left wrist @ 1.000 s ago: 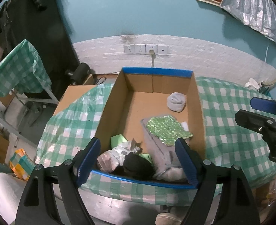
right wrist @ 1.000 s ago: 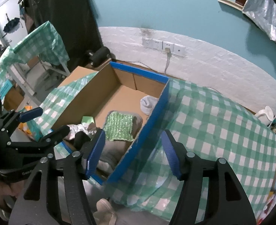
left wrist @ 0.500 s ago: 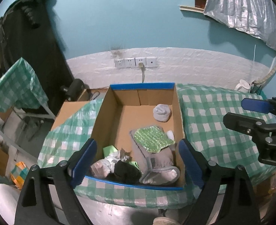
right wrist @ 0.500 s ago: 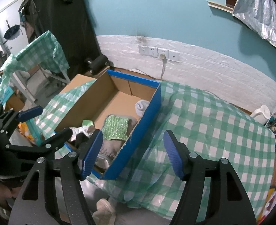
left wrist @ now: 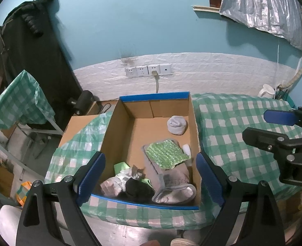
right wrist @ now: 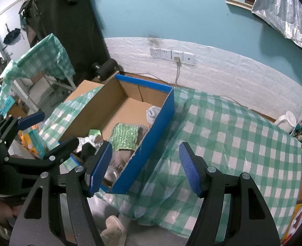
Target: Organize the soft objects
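Observation:
A cardboard box point(left wrist: 118, 123) with blue-taped rims sits on a green checked table; it also shows in the right wrist view point(right wrist: 151, 143). Inside lie a rolled grey sock point(left wrist: 176, 125), a green bubble-wrap piece point(left wrist: 165, 154) on grey cloth point(left wrist: 171, 181), a black sock point(left wrist: 137, 189), a crumpled patterned cloth point(left wrist: 116, 182) and a light green item point(left wrist: 121, 167). My left gripper point(left wrist: 151, 179) is open and empty, held above the box's near end. My right gripper point(right wrist: 145, 169) is open and empty, over the box's right wall; it also shows in the left wrist view point(left wrist: 274, 129).
The green checked tablecloth point(right wrist: 233, 139) covers the table right of the box. A white kettle point(right wrist: 286, 121) stands at the far right edge. Wall sockets point(left wrist: 148, 70) with a cable are behind. A second checked table point(left wrist: 17, 100) and dark clothes hang at the left.
Both grippers have pulled back and up from the box, which looks smaller and farther now. Both stay open and empty. The box contents have not moved.

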### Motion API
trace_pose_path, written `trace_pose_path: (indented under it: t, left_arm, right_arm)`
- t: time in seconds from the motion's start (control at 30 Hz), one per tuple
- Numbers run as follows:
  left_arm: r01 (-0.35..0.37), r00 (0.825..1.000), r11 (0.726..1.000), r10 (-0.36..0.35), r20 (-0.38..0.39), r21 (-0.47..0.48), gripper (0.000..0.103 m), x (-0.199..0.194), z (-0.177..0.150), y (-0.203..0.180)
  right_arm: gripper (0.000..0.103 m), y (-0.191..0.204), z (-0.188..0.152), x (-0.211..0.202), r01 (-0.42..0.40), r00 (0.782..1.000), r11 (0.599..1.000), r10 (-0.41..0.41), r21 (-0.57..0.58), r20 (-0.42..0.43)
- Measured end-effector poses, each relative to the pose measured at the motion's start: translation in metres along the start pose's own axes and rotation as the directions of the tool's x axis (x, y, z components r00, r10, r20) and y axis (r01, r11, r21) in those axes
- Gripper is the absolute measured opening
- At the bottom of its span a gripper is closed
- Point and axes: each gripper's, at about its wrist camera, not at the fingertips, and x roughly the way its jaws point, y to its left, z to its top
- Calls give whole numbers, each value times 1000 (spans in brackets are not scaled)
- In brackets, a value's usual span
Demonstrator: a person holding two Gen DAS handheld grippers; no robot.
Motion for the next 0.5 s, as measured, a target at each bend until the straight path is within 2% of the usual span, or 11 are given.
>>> trace_pose_path:
  t: [0.5]
  left_arm:
    - [1, 1000, 1000, -1, -7, 4, 91, 0, -2, -2]
  right_arm:
    - [68, 1, -1, 0, -1, 1000, 1000, 1, -2, 0]
